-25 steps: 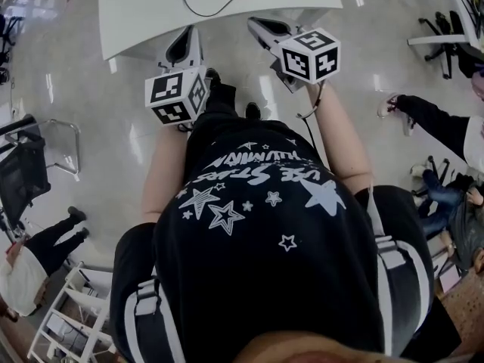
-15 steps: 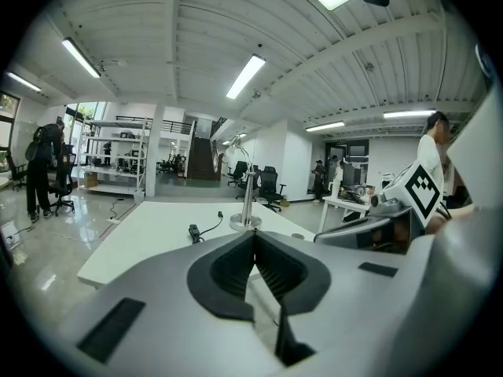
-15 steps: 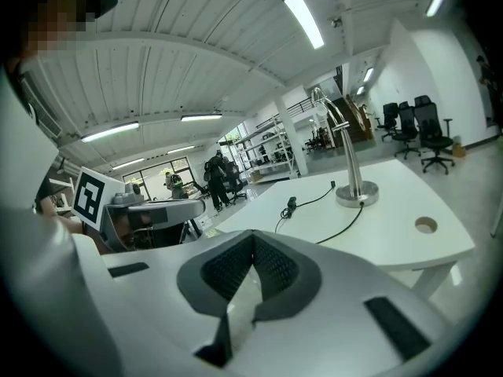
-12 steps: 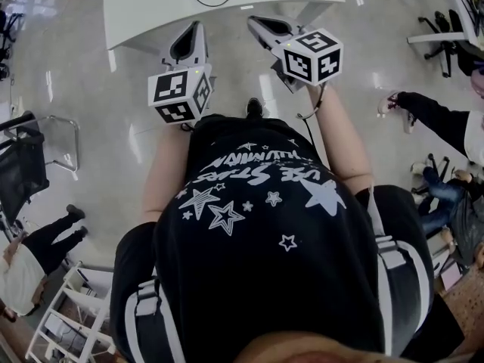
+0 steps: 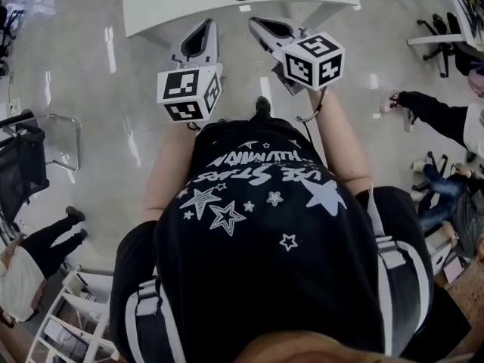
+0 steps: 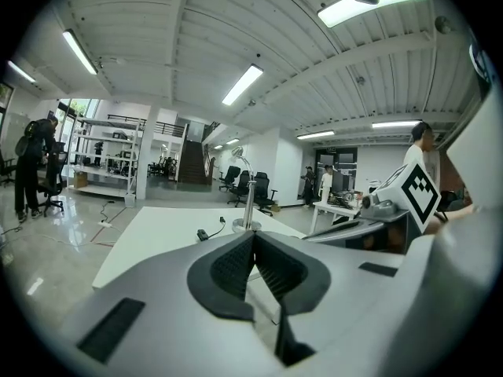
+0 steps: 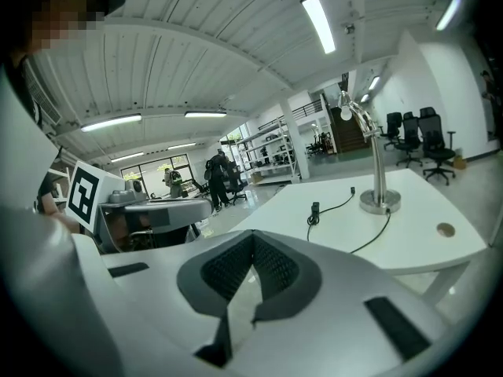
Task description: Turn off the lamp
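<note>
Floor: glossy floor (image 5: 83, 89), open room at 10 o'clock beside table; chair (image 5: 30, 161) at 9, bystander's legs (image 5: 423, 116) at 3.
Table: white table (image 5: 174, 6) at 12, near edge just by both grippers' tips.
Lamp: lamp (image 7: 374, 163) upright on tabletop, 1 o'clock in right gripper view; cable (image 7: 369, 238) trails from base.
L: left gripper (image 5: 203, 35) clenched, nothing btwn jaws.
R: right gripper (image 5: 266, 27) clenched, empty too.
</note>
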A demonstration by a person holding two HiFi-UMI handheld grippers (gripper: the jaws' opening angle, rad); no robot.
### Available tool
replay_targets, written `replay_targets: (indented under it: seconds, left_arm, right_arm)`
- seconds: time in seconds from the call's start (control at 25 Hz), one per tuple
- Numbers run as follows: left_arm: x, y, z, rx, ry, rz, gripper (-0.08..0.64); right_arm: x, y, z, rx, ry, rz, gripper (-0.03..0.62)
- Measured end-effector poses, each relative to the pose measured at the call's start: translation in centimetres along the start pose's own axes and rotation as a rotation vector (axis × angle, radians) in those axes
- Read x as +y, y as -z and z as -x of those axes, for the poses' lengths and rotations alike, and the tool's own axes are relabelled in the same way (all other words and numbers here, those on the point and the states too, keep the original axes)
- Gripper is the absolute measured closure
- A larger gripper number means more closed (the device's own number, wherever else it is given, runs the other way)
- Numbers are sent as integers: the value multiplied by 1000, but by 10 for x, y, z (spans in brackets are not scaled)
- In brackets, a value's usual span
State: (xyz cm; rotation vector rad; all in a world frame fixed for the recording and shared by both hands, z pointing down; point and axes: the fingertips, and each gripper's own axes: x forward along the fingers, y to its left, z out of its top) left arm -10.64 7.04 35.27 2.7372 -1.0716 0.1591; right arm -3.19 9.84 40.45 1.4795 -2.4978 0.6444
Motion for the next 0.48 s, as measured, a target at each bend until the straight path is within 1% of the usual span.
replay_targets:
  seconds: [0.28,0.48]
  left_arm:
    - [3,1,17,-1,60,-8,548]
    - [-1,-1,25,-9,75,-14,548]
  right_arm:
    - [21,-3,1,-15,45,16,588]
    - [31,-2,7,-24,59,22,588]
